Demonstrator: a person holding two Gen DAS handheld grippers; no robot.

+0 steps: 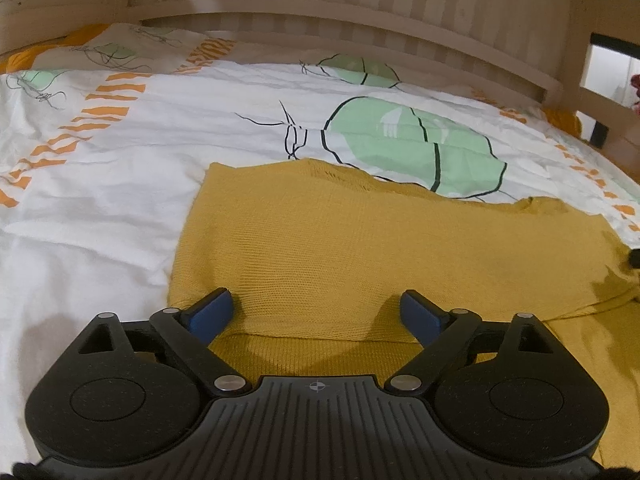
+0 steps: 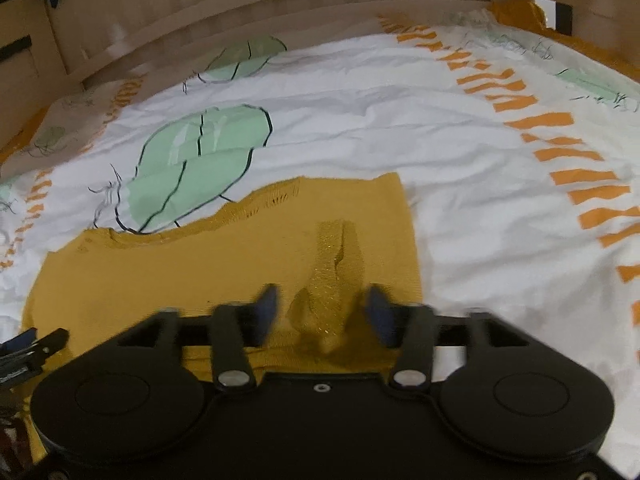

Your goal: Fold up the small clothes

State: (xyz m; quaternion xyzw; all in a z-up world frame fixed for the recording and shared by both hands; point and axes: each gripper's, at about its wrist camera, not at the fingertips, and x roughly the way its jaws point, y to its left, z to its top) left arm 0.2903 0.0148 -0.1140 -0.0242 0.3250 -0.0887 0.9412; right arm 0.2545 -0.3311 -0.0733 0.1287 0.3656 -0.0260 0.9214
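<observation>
A mustard-yellow knit garment (image 1: pixel 328 248) lies flat on the bed, partly folded, with a folded edge near me. My left gripper (image 1: pixel 320 312) is open, its blue-padded fingers spread just above the garment's near left part. In the right wrist view the same garment (image 2: pixel 200 264) shows a glittery gold patch (image 2: pixel 336 276) near its right side. My right gripper (image 2: pixel 322 312) is open with the patch between its fingers, touching nothing that I can see. The left gripper's tip (image 2: pixel 36 344) shows at the far left.
The bed has a white cover (image 1: pixel 100 200) printed with green leaf shapes (image 1: pixel 416 148) and orange stripes. A wooden slatted headboard (image 1: pixel 360 12) runs along the far side. The same cover extends to the right of the garment (image 2: pixel 500 220).
</observation>
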